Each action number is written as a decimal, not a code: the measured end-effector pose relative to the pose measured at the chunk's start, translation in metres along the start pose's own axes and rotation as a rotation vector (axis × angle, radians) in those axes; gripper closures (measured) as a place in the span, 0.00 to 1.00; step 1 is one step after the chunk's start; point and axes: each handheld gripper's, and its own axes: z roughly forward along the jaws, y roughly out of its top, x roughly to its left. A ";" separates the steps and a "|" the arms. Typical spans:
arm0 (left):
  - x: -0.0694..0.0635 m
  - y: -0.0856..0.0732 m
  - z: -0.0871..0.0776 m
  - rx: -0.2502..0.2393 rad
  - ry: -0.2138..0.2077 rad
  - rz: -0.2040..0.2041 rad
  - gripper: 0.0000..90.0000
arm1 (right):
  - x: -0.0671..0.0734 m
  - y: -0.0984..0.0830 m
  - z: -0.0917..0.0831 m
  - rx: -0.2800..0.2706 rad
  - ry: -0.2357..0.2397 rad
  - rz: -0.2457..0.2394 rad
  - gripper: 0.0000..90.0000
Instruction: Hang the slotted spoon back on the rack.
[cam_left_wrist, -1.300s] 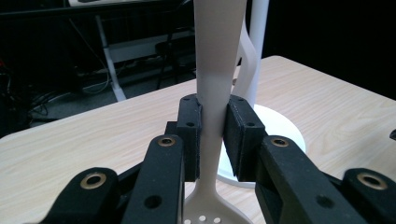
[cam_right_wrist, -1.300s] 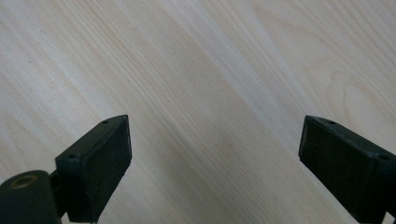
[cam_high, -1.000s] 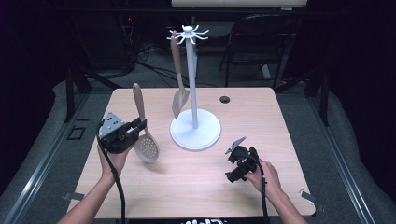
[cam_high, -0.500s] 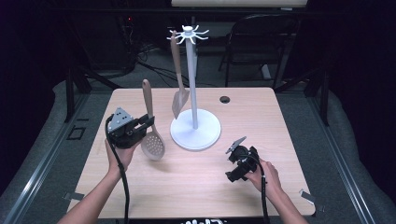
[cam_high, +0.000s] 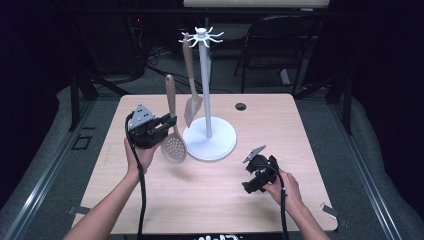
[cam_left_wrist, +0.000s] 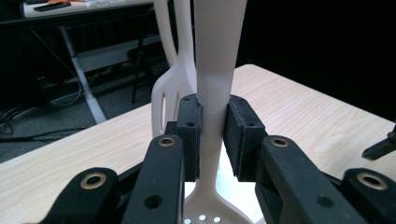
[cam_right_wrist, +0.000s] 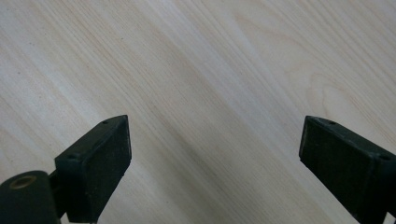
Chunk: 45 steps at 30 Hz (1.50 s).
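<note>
My left tool (cam_left_wrist: 212, 140) covers the neck of the slotted spoon (cam_left_wrist: 217, 65); its handle top and perforated bowl run off the picture's edges. Behind it, the hanging spatula (cam_left_wrist: 170, 88) is half hidden.

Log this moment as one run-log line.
left gripper: shut on beige slotted spoon, upright | right gripper: open, above wooden table | white rack: beige spatula hung

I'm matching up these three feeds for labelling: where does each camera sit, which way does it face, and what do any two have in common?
High view: above the person's side, looking forward and down on the table; both forearms, left gripper, right gripper.
Left gripper view: on the left gripper, looking along its jaws clamped on the slotted spoon.
Right gripper view: on the right gripper, facing down at bare wood between open jaws.
Shared: high and left gripper views both show spoon and hanging spatula.
</note>
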 end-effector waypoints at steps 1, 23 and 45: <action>0.000 0.002 0.001 0.000 -0.001 0.001 0.86 | 0.000 0.000 0.001 -0.003 -0.002 0.003 0.09; -0.002 0.028 0.019 -0.024 -0.012 -0.009 0.86 | -0.001 0.000 0.004 0.008 0.008 0.006 0.09; -0.005 0.051 0.028 -0.047 -0.005 -0.008 0.86 | 0.000 0.000 0.003 0.000 0.006 0.000 0.09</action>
